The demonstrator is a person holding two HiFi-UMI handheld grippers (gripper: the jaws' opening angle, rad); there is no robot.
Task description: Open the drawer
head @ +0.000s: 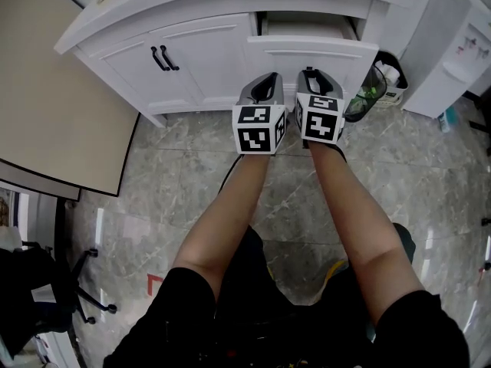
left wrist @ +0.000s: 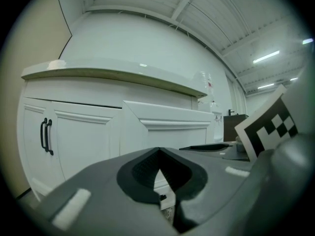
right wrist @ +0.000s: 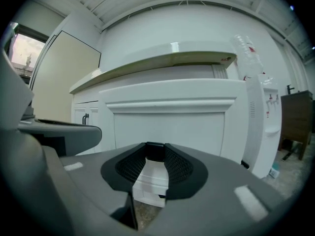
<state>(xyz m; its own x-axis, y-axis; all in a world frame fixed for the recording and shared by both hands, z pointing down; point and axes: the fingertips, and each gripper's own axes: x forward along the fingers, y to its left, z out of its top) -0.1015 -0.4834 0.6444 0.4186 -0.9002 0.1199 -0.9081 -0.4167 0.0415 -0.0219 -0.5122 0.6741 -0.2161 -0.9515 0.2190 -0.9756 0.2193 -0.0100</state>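
Grey jaws are pressed together on both the left gripper (left wrist: 158, 152) and the right gripper (right wrist: 155, 152), with nothing between them. We hold them side by side before the white drawer (head: 307, 47), not touching it. It stands pulled out of the cabinet (head: 115, 18), right of the doors (head: 196, 56).

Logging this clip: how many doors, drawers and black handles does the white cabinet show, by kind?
Doors: 2
Drawers: 1, pulled open
Black handles: 2
Total: 5
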